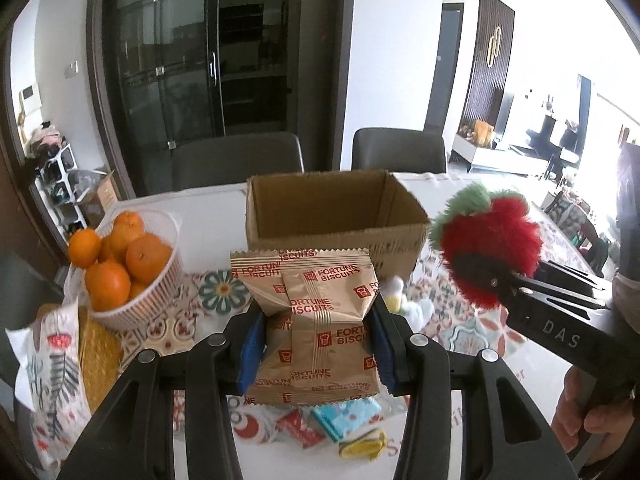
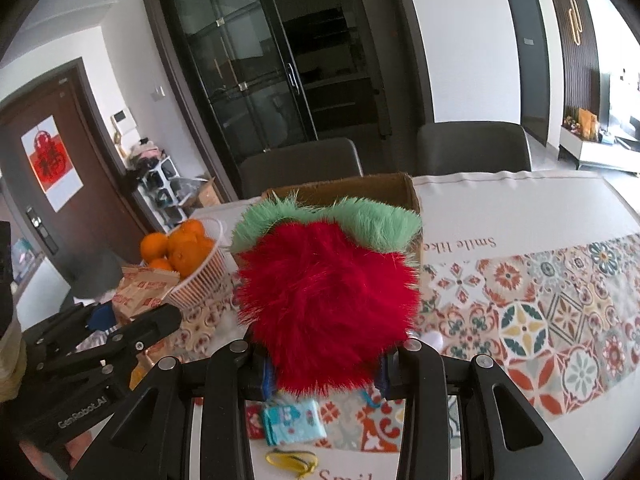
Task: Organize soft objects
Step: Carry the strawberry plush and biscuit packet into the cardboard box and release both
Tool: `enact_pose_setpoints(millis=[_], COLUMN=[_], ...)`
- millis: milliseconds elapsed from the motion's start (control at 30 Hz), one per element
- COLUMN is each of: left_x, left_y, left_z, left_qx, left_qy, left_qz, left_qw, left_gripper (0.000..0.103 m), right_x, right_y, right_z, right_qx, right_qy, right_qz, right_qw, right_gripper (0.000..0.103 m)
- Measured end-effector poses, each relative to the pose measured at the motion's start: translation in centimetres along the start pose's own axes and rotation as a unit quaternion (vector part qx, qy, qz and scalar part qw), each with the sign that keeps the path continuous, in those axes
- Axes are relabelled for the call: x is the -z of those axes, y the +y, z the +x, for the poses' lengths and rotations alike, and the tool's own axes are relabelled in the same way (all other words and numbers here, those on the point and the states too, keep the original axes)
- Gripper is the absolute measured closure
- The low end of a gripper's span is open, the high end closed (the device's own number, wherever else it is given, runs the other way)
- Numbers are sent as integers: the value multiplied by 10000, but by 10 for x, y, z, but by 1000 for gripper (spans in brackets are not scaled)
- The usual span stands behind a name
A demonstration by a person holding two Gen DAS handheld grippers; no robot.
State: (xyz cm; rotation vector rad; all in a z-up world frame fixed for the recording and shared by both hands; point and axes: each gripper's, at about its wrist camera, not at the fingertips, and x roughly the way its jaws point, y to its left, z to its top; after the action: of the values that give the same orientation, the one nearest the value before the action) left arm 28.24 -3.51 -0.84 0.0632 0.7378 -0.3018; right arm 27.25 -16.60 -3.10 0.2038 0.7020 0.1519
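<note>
The left tool is clenching a Fortune Biscuits packet at its waist, crumpling the foil, lifted clear of the tabletop so it can travel. Beside it, the right tool is gripping a red-and-green furry pompom low down, leaving the fluff free. Just beyond both, the open cardboard box is standing empty-looking, probably their destination. Left of it, a white basket of oranges is sitting untouched.
</note>
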Motion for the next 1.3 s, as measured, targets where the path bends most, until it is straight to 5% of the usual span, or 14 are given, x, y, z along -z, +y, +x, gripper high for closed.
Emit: enact_pose_setpoints(millis=[333, 733, 1300], left_x=[-47, -95, -125], left_y=[5, 11, 23], left_z=[12, 47, 137], left_qx=[98, 99, 385], left_qy=[-246, -210, 703], left_qz=[-27, 77, 45], left_qw=[9996, 9997, 9968], left_gripper=[57, 57, 56], right_x=[-50, -97, -119], right_y=[-5, -12, -32], right_z=[15, 61, 161], right_qx=[-127, -254, -342], right_qy=[-82, 349, 1610], right_qz=[-36, -131, -64], right_qw=[9999, 9990, 9863], right_gripper=[66, 66, 65])
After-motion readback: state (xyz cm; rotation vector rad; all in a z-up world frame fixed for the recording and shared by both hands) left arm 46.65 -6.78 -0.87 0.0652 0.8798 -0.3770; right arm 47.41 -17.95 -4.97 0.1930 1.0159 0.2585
